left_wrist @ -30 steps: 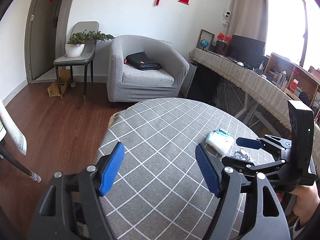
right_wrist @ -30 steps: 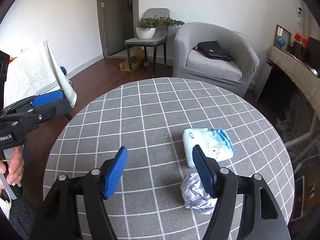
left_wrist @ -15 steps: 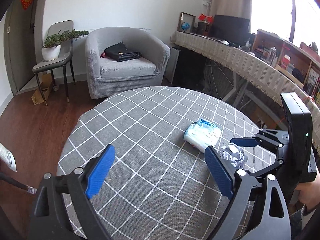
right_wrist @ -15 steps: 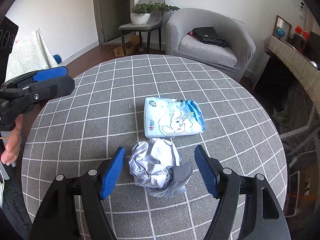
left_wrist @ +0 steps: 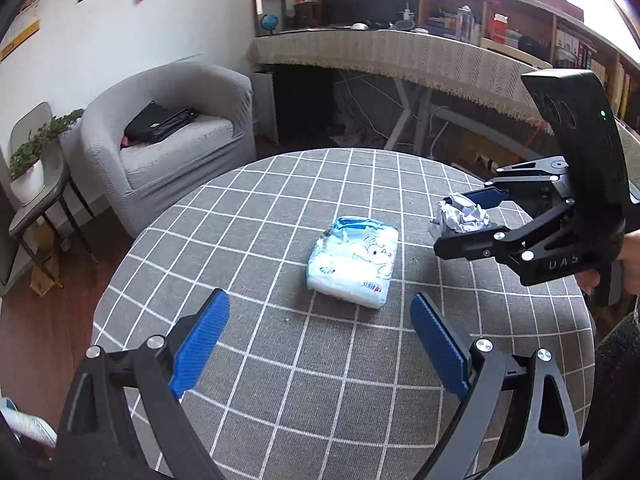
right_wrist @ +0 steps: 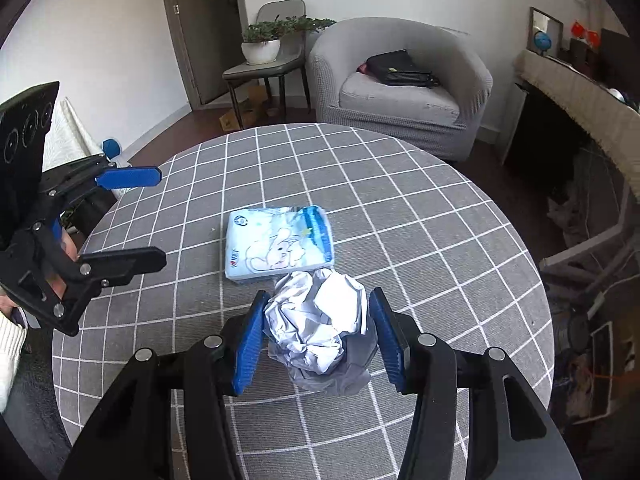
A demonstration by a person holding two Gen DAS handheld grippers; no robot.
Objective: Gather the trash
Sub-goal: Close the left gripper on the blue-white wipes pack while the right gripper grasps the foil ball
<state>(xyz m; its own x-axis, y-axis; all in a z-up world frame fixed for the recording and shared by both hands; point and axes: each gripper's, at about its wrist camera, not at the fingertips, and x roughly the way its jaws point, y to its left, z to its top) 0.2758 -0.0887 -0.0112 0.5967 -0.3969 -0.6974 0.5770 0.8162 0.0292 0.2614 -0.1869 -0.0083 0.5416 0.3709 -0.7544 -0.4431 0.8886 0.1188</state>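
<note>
A crumpled ball of white paper lies on the round grey checked table. My right gripper has its blue pads close on both sides of the ball, with the left pad touching it. The ball and the right gripper also show in the left wrist view. A white and blue tissue pack lies just beyond the ball. In the left wrist view the pack lies ahead of my left gripper, which is open and empty above the table.
A grey armchair with a black bag stands behind the table. A chair with a potted plant stands by the door. A long cloth-covered desk runs along the right side. The table edge is near on all sides.
My right gripper has moved forward over the paper ball and narrowed around it. My left gripper has swung right, bringing the tissue pack in front of it.
</note>
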